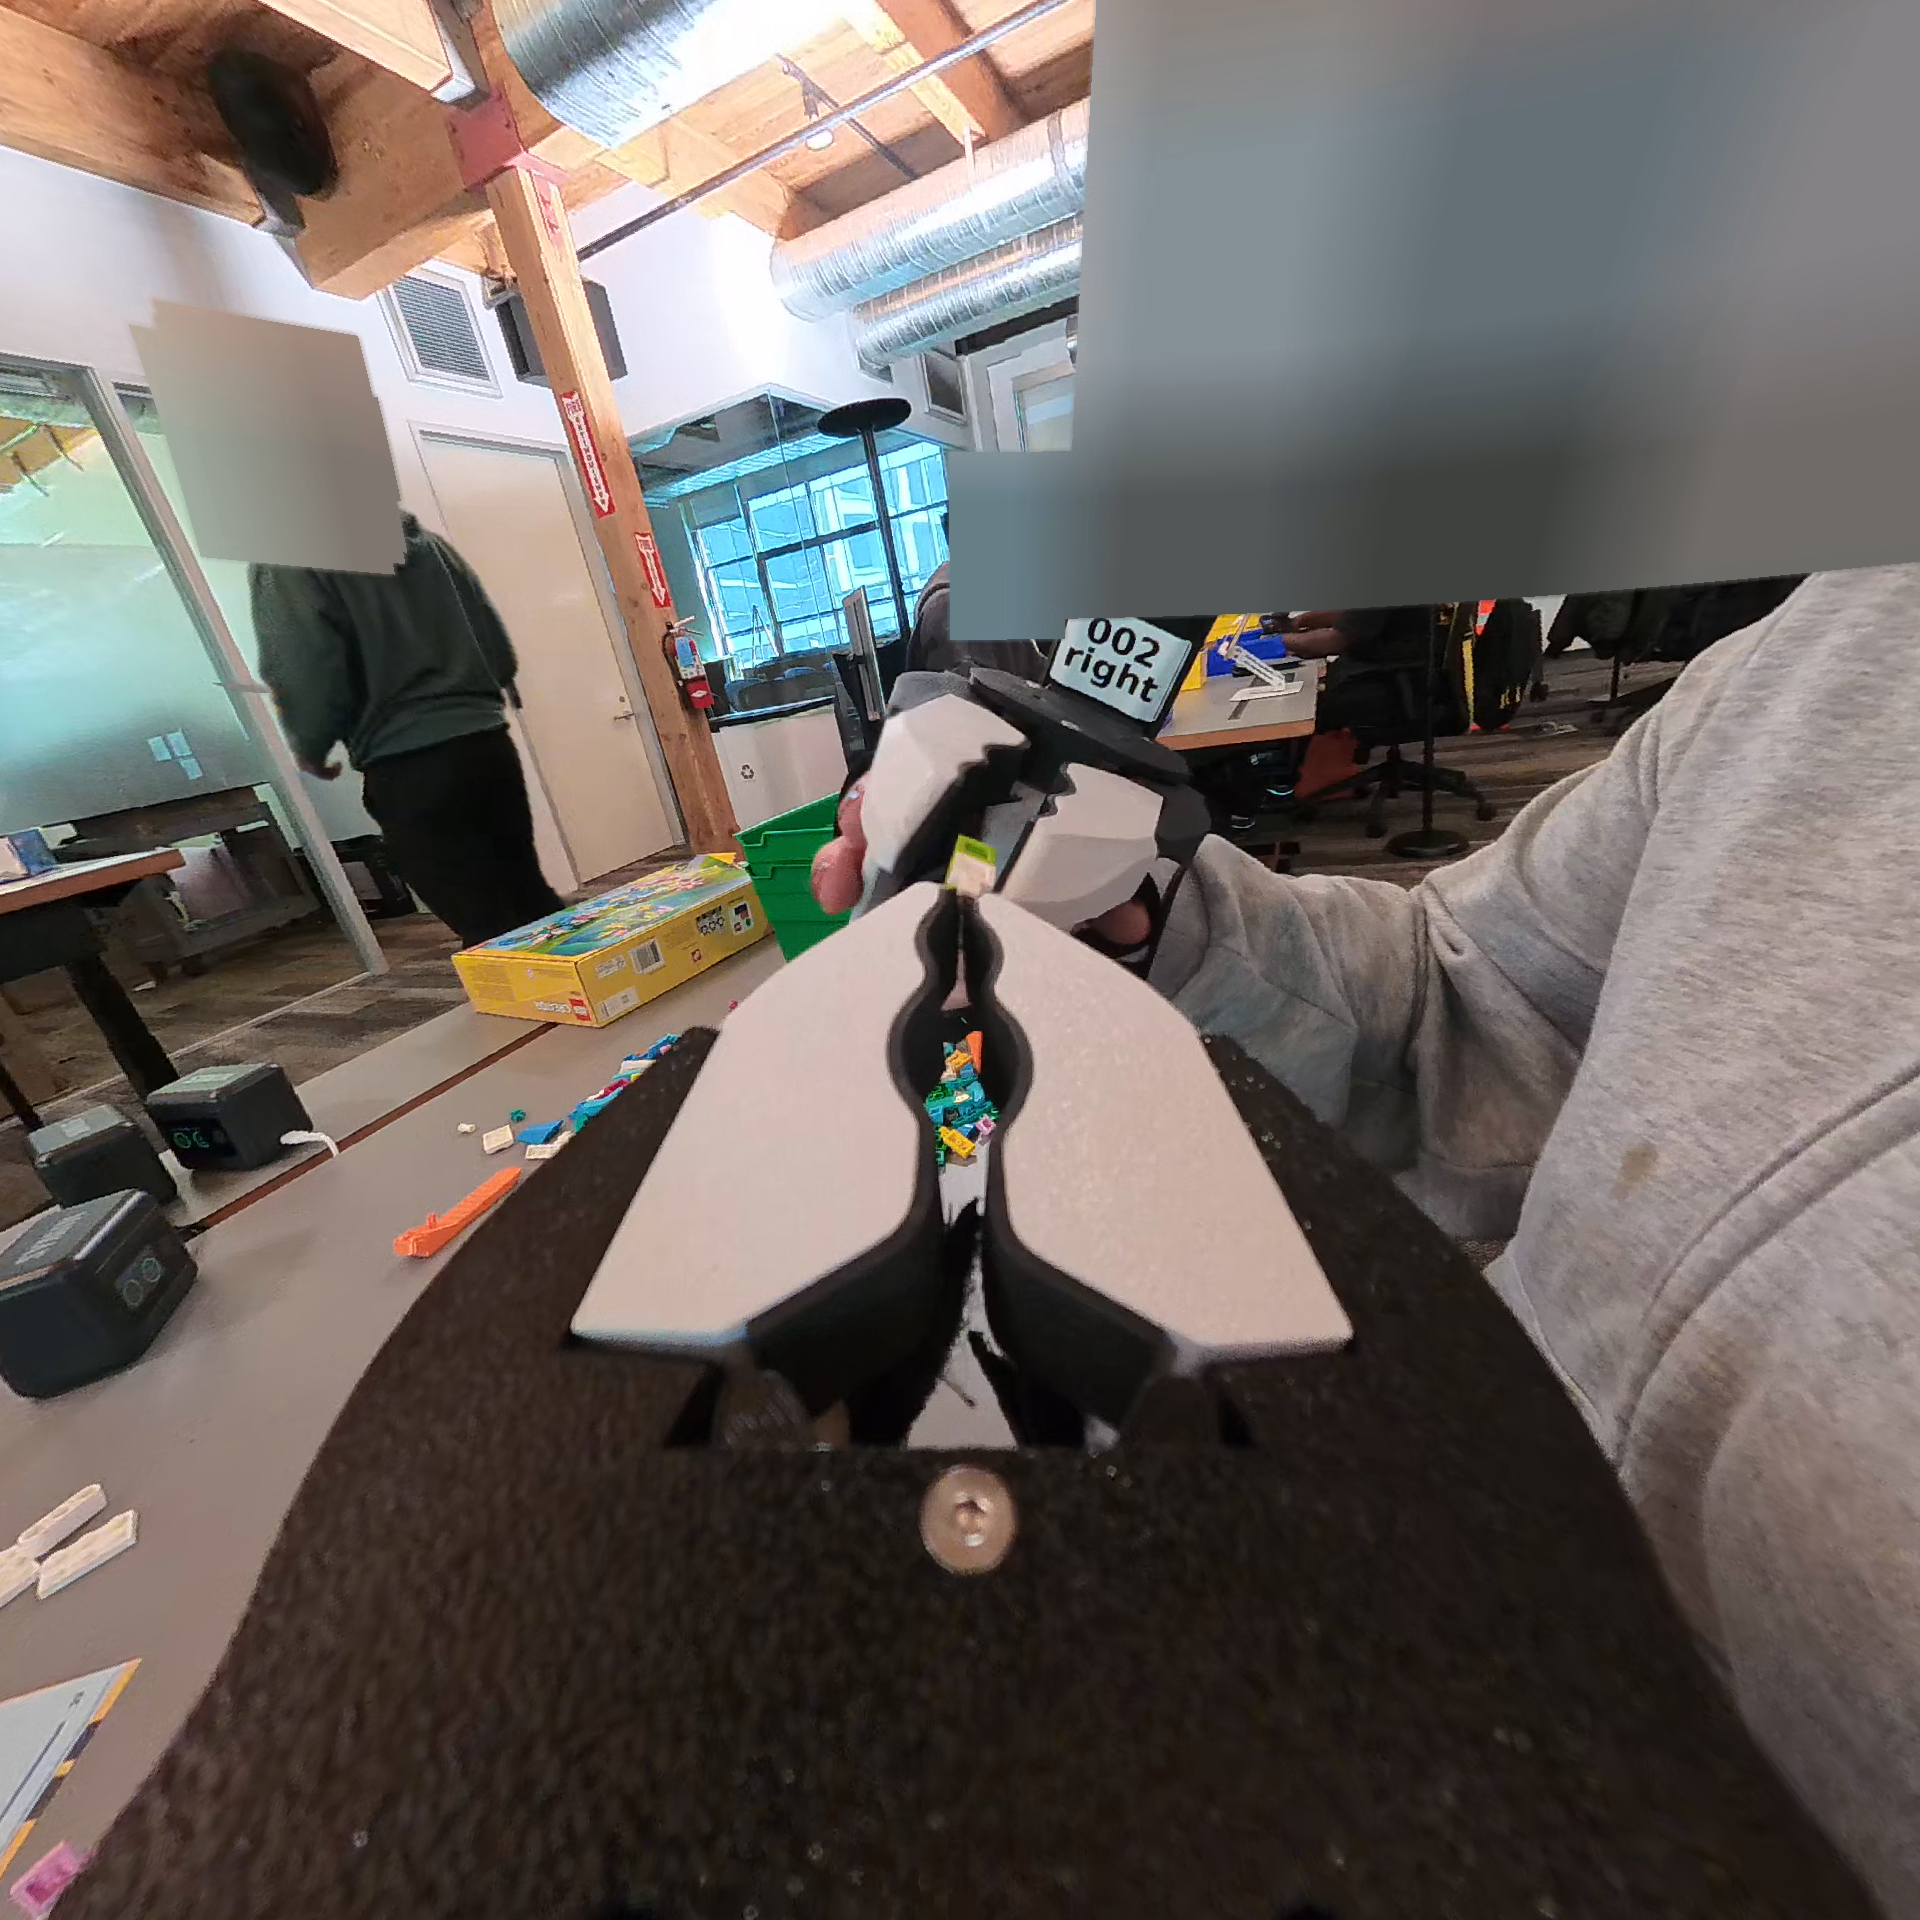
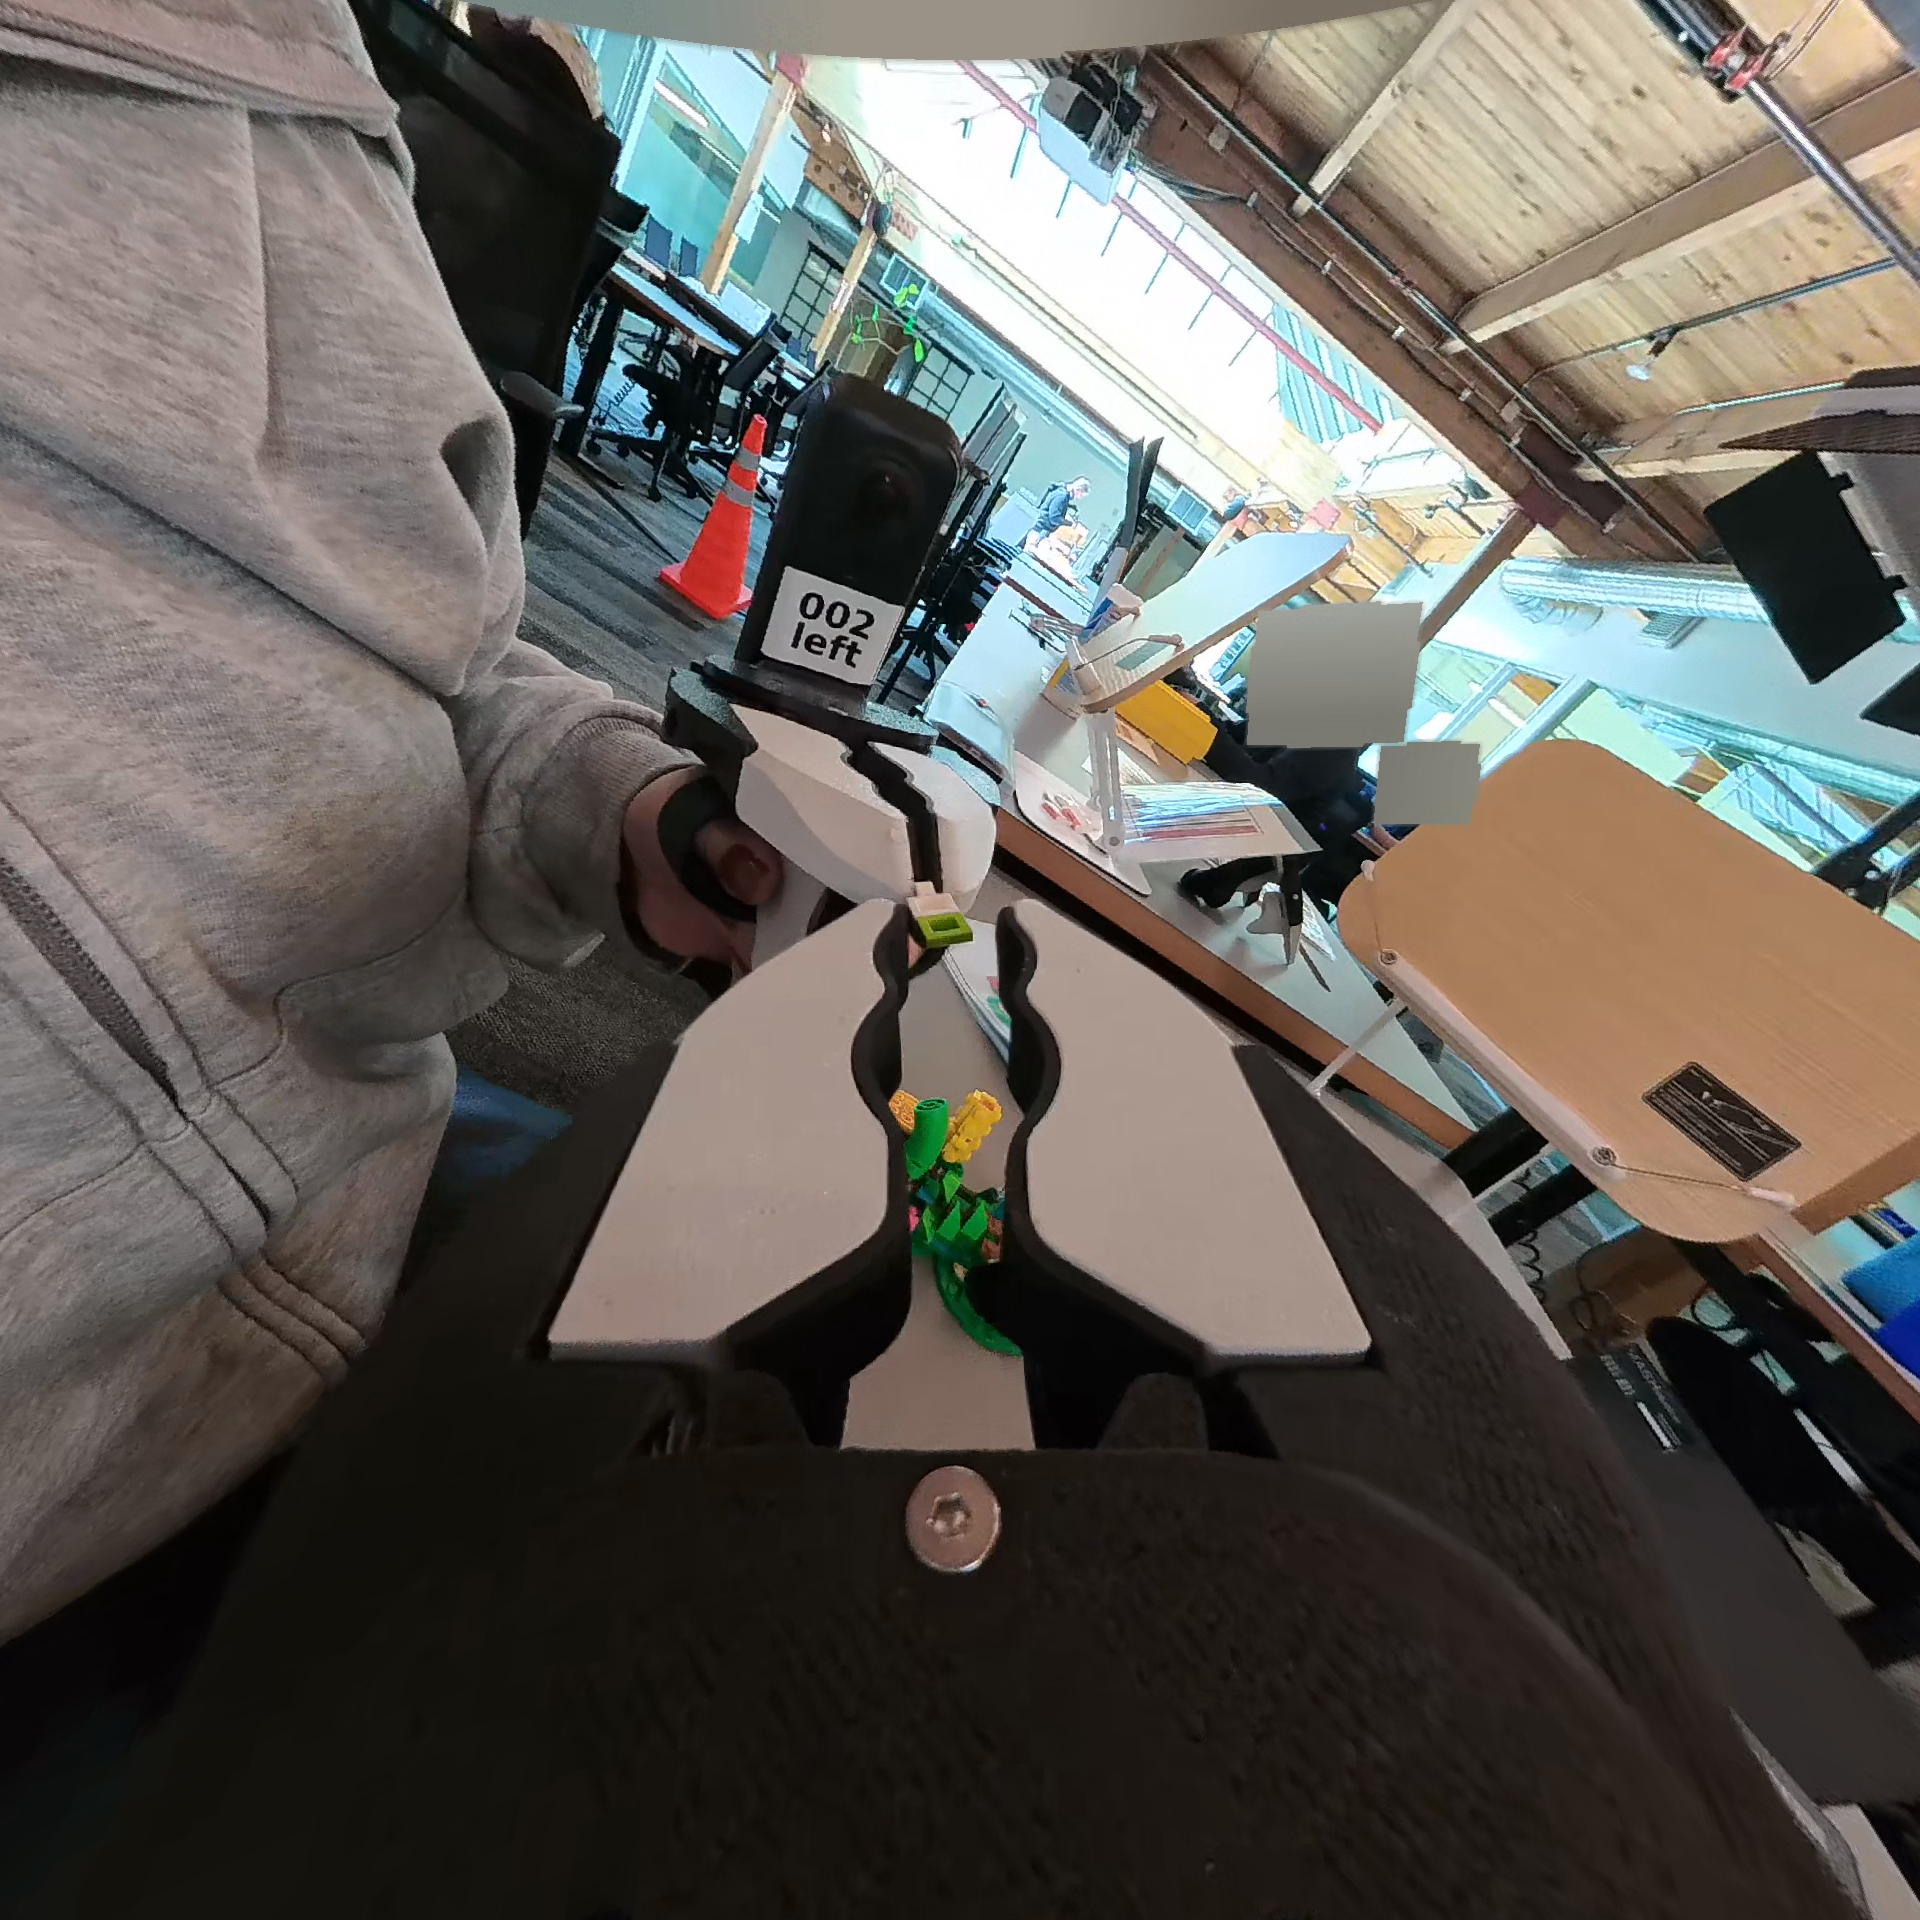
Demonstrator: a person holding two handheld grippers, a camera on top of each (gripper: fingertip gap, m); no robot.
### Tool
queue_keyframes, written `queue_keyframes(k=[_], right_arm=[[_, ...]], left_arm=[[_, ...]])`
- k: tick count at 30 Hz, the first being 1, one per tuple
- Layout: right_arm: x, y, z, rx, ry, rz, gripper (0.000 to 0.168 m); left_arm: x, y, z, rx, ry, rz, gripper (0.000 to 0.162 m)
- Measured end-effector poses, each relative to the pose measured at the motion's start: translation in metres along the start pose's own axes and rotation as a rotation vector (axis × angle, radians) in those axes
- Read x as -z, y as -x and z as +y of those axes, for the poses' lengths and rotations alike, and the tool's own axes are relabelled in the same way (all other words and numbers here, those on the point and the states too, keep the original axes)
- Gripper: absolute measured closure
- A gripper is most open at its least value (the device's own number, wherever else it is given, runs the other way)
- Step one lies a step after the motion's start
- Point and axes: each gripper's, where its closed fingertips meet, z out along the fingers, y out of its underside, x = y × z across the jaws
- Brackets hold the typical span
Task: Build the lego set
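Note:
My left gripper (image 1: 961, 902) is shut on a small white lego piece (image 1: 966, 883) with a lime-green piece (image 1: 975, 852) on its far end, held up above the table. My right gripper (image 2: 951, 920) faces it tip to tip and is open. The lime-green piece (image 2: 943, 928) sits between the right gripper's tips, close to its left finger. In the left wrist view the right gripper (image 1: 1003, 842) shows beyond the piece. In the right wrist view the left gripper (image 2: 920, 873) shows the same way. A part-built green and yellow lego flower model (image 2: 956, 1195) stands on the table below.
A pile of loose coloured pieces (image 1: 961, 1101) lies on the grey table (image 1: 312, 1351), with an orange brick separator (image 1: 457, 1226), white plates (image 1: 62, 1538), black devices (image 1: 94, 1288), a yellow lego box (image 1: 613, 956) and green bins (image 1: 790, 862). A person walks at the back left. Left and right tips are no more than a few centimetres apart.

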Motion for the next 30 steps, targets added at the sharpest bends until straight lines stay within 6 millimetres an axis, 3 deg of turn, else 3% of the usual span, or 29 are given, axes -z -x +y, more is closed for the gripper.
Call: queue_keyframes(k=[21,27,30], right_arm=[[-0.002,-0.001,0.002,0.102,0.036,0.031,0.162],[-0.001,0.000,0.000,0.048,0.013,0.011,0.161],[-0.001,-0.004,0.003,0.044,0.030,0.031,0.161]], left_arm=[[0.001,0.007,-0.001,0.016,-0.008,-0.041,0.162],[0.000,0.007,-0.003,0.045,-0.013,-0.032,0.161],[0.009,0.021,-0.007,-0.015,0.011,-0.111,0.149]])
